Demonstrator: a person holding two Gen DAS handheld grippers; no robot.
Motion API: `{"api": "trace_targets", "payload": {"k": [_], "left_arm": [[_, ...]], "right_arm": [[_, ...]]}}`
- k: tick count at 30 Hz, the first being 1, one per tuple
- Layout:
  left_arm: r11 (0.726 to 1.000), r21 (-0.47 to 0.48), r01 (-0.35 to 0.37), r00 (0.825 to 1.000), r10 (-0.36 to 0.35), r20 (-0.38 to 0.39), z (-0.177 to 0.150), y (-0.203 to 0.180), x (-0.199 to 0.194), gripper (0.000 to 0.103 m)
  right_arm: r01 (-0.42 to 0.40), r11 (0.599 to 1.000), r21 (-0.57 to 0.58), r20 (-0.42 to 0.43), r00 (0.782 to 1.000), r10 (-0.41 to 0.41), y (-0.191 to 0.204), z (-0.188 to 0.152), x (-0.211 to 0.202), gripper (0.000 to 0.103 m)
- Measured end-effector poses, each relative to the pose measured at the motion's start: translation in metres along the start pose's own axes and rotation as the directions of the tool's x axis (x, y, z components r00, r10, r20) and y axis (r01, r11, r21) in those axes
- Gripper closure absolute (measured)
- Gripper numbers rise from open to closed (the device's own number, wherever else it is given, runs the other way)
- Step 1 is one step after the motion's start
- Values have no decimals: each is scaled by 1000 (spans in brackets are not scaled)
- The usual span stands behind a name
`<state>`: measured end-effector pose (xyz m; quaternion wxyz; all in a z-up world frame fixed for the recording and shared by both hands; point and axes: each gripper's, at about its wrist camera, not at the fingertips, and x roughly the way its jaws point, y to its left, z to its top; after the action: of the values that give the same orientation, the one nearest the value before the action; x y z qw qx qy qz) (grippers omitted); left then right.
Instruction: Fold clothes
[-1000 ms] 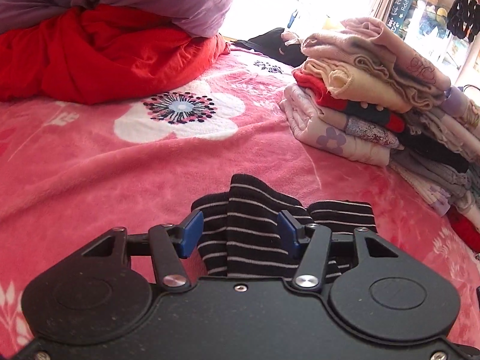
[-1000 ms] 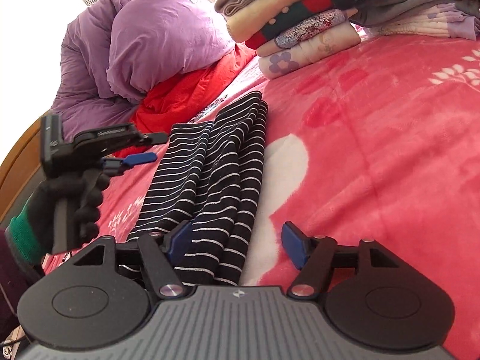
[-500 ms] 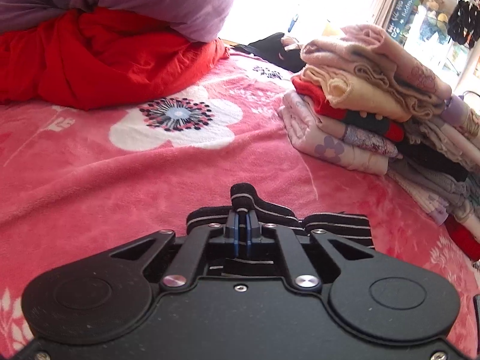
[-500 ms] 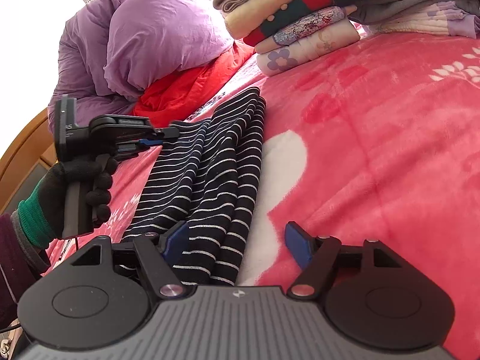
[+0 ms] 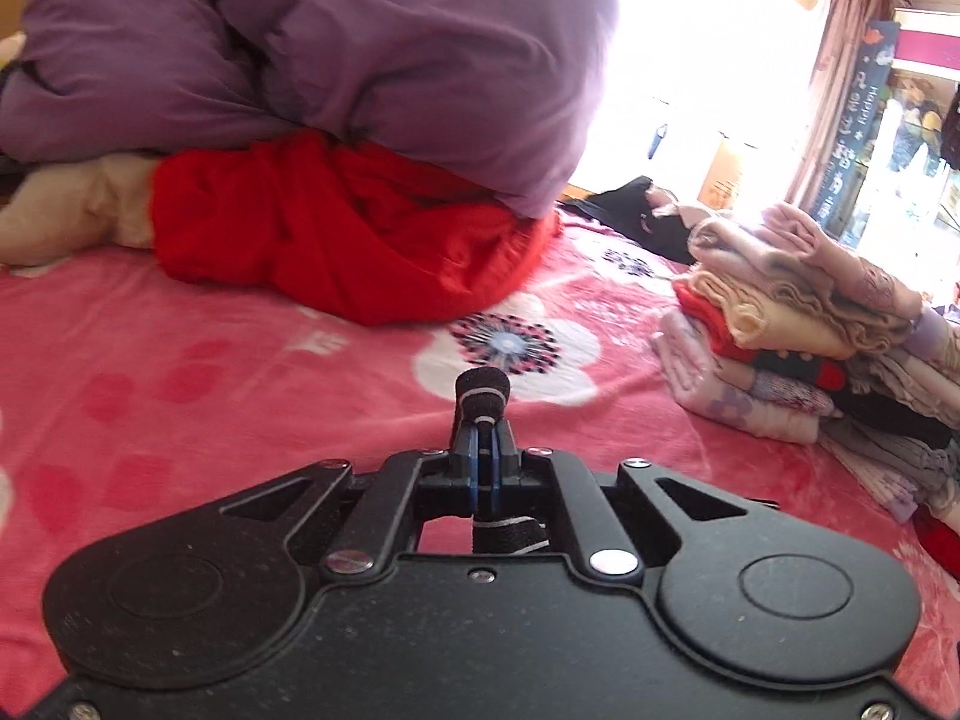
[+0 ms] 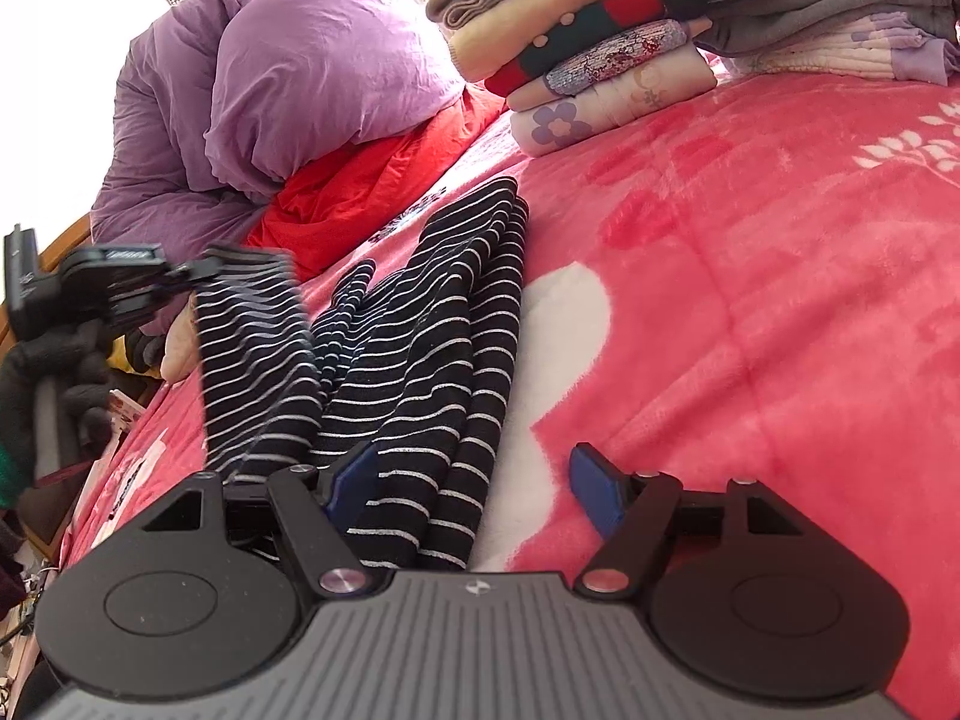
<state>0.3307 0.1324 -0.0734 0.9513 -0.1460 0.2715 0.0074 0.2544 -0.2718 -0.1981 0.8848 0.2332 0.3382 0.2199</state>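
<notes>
A black garment with thin white stripes (image 6: 432,348) lies lengthwise on the pink floral blanket (image 6: 750,312). My left gripper (image 5: 483,456) is shut on a pinched fold of the striped garment (image 5: 482,391), which sticks up past the blue pads. In the right wrist view that left gripper (image 6: 198,270), held by a gloved hand (image 6: 54,372), lifts one side of the garment off the bed at the left. My right gripper (image 6: 474,480) stands open low over the garment's near end; its left pad is over the cloth, its right pad over the blanket.
A tall stack of folded clothes (image 5: 828,348) stands on the right of the bed, also the stack (image 6: 630,54) at the top of the right wrist view. A purple duvet (image 5: 336,66) rests on a crumpled red cloth (image 5: 348,240) at the back. A wooden bed frame (image 6: 66,234) runs on the left.
The left gripper closed on the striped garment's edge, then rose and pulled to the left, lifting that side off the bed. The right gripper stayed open in place.
</notes>
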Motion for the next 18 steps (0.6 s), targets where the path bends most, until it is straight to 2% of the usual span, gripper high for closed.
{"api": "trace_targets", "payload": {"k": [12,18], "left_arm": [[986,-22,-168,985,168,34,-17,80,-65,101],[976,-47,-211,973,214,87,-22,104,-103,101]], "right_arm": [[15,1000,-24,-3,1000,-15,3,-1,1,33],[20,999,-33,-4,1000,-20,4,-2,0,33]]}}
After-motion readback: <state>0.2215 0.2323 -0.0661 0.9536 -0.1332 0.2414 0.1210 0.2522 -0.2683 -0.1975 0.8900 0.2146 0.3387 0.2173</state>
